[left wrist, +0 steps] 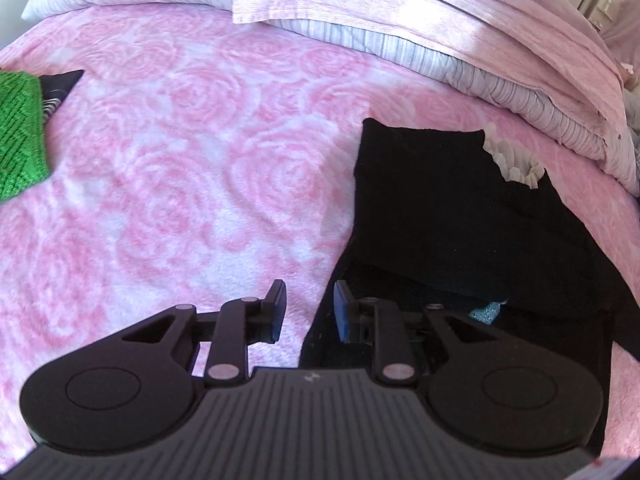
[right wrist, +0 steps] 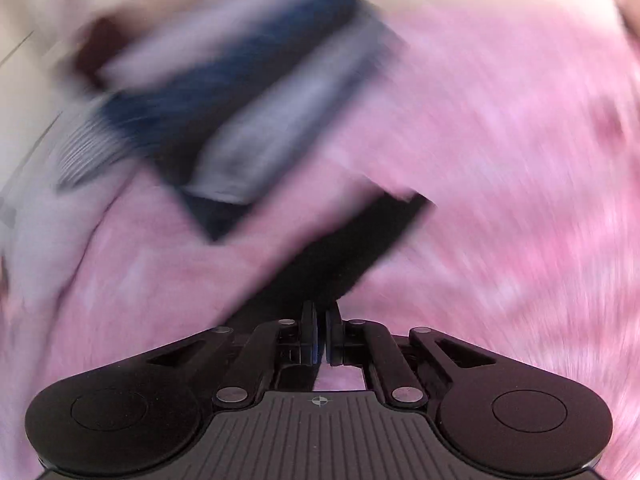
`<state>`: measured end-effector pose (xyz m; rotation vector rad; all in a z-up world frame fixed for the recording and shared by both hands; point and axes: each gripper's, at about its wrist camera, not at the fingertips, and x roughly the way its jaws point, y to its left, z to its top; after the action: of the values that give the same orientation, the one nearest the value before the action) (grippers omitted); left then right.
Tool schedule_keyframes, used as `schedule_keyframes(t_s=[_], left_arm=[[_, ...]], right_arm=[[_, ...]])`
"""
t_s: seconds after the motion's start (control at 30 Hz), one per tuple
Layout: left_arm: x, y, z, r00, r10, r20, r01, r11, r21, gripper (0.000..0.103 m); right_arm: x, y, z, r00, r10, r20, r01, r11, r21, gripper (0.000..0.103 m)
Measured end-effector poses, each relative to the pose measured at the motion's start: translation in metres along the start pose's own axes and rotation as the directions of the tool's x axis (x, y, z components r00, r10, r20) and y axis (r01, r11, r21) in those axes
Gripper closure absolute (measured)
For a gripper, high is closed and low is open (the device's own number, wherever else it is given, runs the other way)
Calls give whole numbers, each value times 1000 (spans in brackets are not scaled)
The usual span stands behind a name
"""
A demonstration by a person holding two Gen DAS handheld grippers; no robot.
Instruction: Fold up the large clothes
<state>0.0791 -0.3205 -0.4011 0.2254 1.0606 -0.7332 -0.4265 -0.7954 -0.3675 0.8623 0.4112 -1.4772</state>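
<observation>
- We hold two grippers over a bed; the task's thing, a black garment [left wrist: 460, 208], lies folded into a rough rectangle on the right side of the bed, with a small pale frilled patch near its far right corner.
- Our left gripper [left wrist: 308, 312] hangs just above the garment's near left edge, its blue-padded jaws slightly apart with nothing between them.
- Our right gripper [right wrist: 320, 336] has its jaws pressed together; the view is heavily blurred, and black cloth [right wrist: 360, 240] lies just past the tips. We cannot tell whether any is pinched.
- We judge that one garment is nearly or fully folded; the next move calls for setting it aside or taking up another piece.
- The surface is a pink fleece blanket [left wrist: 192, 152] with a rose pattern.
- A green knitted item [left wrist: 20, 132] sits at the far left edge.
- Pillows and folded pink bedding [left wrist: 420, 20] lie along the far side.
</observation>
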Motion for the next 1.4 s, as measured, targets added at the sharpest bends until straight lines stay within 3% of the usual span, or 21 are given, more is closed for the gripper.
schedule_keyframes(t_s=[0.03, 0.1, 0.17, 0.27, 0.37, 0.4, 0.43, 0.47, 0.5, 0.57, 0.63, 0.73, 0.83, 1.0, 1.07, 1.13, 1.2, 1.27, 1.3, 1.33, 1.4], left_arm=[[-3, 2, -1, 1000, 1, 2, -1, 1000, -5, 82], [-8, 5, -2, 1000, 3, 9, -3, 1000, -11, 82], [-11, 7, -4, 1000, 6, 13, -5, 1000, -17, 82], [-13, 11, -7, 1000, -6, 15, 7, 999, -48, 82], [-13, 15, -8, 1000, -15, 19, 16, 997, -70, 82], [-14, 17, -9, 1000, -18, 21, 19, 997, -78, 82], [-13, 19, -9, 1000, -20, 23, 22, 996, -86, 82], [-12, 22, -10, 1000, -22, 21, 24, 996, -91, 82], [-10, 24, -11, 1000, -23, 17, 24, 995, -97, 82], [-5, 27, -14, 1000, -27, -2, 26, 994, -105, 82], [-1, 29, -15, 999, -38, -23, 35, 994, -104, 82], [0, 29, -17, 998, -55, -24, 53, 995, -79, 81], [4, 26, -16, 998, -59, -27, 58, 997, -41, 81], [12, -10, 6, 994, -109, 29, 107, 991, 83, 81], [21, -35, 21, 990, -132, 49, 122, 977, 173, 81], [35, -62, 33, 986, -155, 68, 131, 953, 272, 81], [54, -90, 39, 985, -160, 67, 123, 917, 379, 81], [77, -108, 35, 989, -142, 35, 108, 872, 478, 77], [92, -111, 29, 996, -95, 5, 78, 852, 518, 76], [100, -110, 23, 997, -72, 6, 57, 840, 539, 76], [93, -104, 17, 996, -80, 29, 53, 849, 526, 76]], right_arm=[[-12, 31, 0, 999, 28, 37, -24, 994, -102, 103], [-46, 100, -11, 983, 152, 100, -115, 945, -305, 103], [-88, 171, -38, 942, 310, 125, -209, 839, -502, 103], [-153, 252, -105, 832, 550, 75, -339, 611, -715, 103], [-204, 300, -195, 714, 698, -58, -394, 332, -857, 103], [-215, 311, -228, 687, 716, -126, -399, 226, -889, 103], [-221, 322, -260, 684, 700, -206, -406, 130, -905, 100], [-222, 329, -295, 701, 652, -289, -412, 39, -911, 83], [-219, 331, -323, 722, 599, -346, -412, -29, -911, 56], [-205, 321, -363, 771, 503, -391, -395, -105, -913, 51], [-189, 301, -371, 811, 430, -397, -398, -93, -913, 51], [-163, 272, -334, 834, 377, -402, -444, 29, -895, 51], [-154, 243, -286, 851, 393, -350, -440, 167, -882, 52], [-115, 227, -210, 870, 396, -293, -460, 439, -772, 55], [-91, 224, -196, 856, 409, -316, -503, 518, -692, 55], [-64, 224, -192, 853, 361, -377, -522, 569, -636, 55], [-39, 219, -199, 867, 266, -422, -493, 586, -643, 55], [-43, 216, -202, 875, 280, -396, -485, 529, -697, 55], [-48, 219, -200, 882, 260, -394, -472, 510, -719, 55], [-55, 220, -198, 890, 245, -385, -456, 499, -737, 55], [-73, 213, -194, 889, 272, -369, -457, 487, -744, 55]])
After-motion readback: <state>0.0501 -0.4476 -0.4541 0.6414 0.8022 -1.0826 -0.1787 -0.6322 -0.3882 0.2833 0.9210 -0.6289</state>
